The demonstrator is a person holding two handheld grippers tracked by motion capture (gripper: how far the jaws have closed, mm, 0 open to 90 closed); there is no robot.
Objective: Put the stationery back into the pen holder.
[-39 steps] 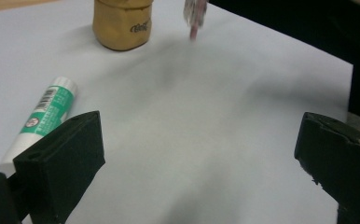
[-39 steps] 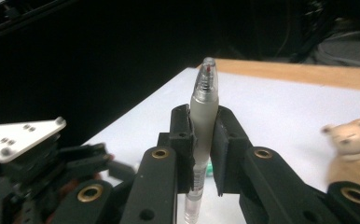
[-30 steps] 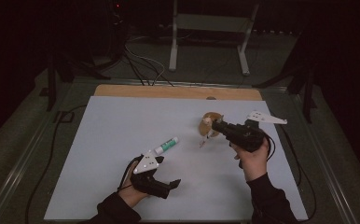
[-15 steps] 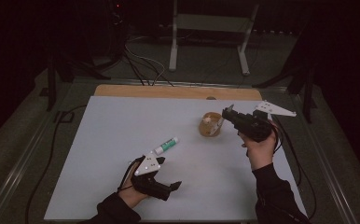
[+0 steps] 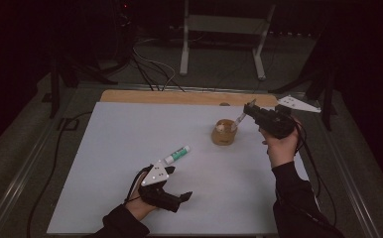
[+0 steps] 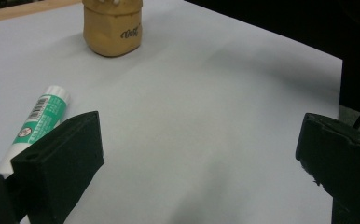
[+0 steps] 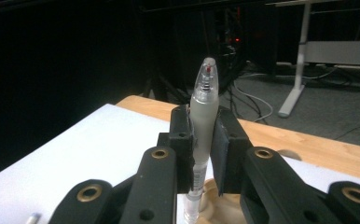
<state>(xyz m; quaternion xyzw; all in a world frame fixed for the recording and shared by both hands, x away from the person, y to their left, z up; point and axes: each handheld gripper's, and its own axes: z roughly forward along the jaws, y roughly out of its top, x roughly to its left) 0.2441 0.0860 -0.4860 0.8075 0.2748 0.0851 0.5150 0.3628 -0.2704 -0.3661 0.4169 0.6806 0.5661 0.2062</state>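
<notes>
While a pen [image 7: 203,122] is being pinched upright between the closed jaws of the right gripper [image 7: 201,154], its lower end is sitting just over the tan holder [image 5: 224,132] below the jaws. Slipping is being risked, since the smooth barrel is clamped on a narrow patch; a tilt could knock the light holder over. The left gripper [image 6: 197,158] is being held wide open and empty, a green-labelled tube [image 6: 36,122] lying just beside its left jaw.

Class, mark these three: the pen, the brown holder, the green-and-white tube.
pen [image 7: 203,112], right gripper view, on its frosted barrel.
brown holder [image 6: 113,29], left gripper view, on its front wall.
green-and-white tube [image 5: 176,154], high view, on its middle.
</notes>
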